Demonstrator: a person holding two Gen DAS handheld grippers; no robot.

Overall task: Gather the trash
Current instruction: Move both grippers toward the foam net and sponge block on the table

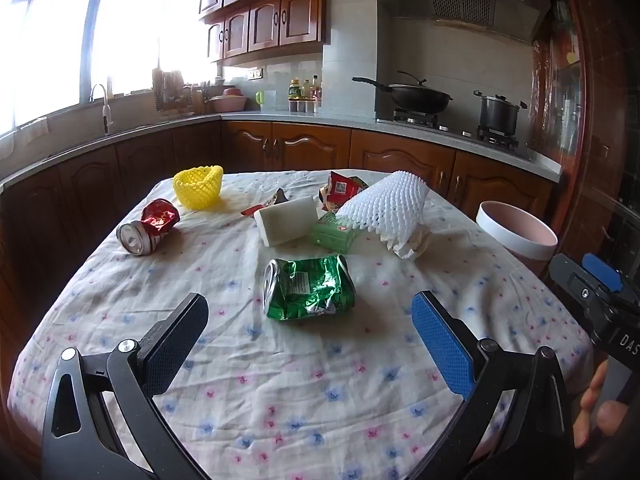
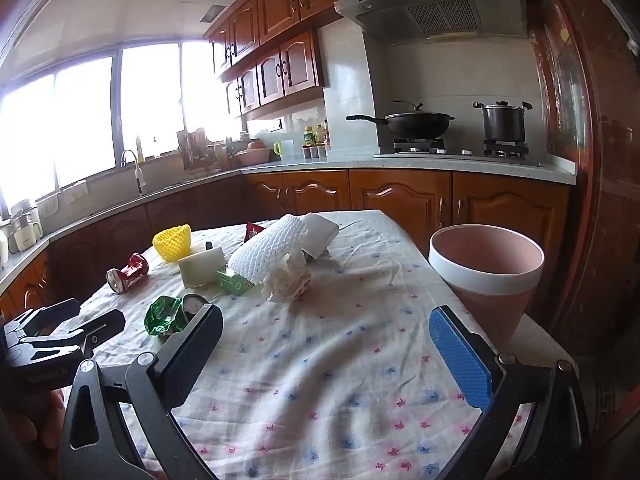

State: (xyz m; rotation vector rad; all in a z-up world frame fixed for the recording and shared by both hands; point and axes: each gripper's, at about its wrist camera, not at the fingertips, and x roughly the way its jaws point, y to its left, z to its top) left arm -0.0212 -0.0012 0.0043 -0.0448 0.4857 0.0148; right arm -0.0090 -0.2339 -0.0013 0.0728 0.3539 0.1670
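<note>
Left wrist view: The left gripper (image 1: 310, 312) hangs over the near part of the table (image 1: 120, 300), its jaws spread wide with nothing between the pads. The crushed green can (image 1: 309, 289) lies on the floral cloth just ahead of the fingertips, not touched. Farther back lie a crushed red can (image 1: 149, 227), a yellow foam net (image 1: 199, 187), a white foam block (image 1: 286, 225), a green carton (image 1: 334, 234), a white foam net sleeve (image 1: 384, 205), a crumpled paper wad (image 1: 410, 242) and a red snack wrapper (image 1: 340, 192). The pink waste bin (image 1: 516, 232) stands at the table's right edge.

Right wrist view: The right gripper (image 2: 326, 344) is likewise spread and empty, hovering over bare cloth. The pink waste bin (image 2: 486, 276) stands close on its right; the part of its interior that shows is empty. The crumpled paper wad (image 2: 289, 280) is the nearest item ahead. The left gripper (image 2: 64, 332) shows at the left edge.

Task status: judged from both views, no item has been collected. All trash remains on the table; every piece is left to transfer to the bin.
</note>
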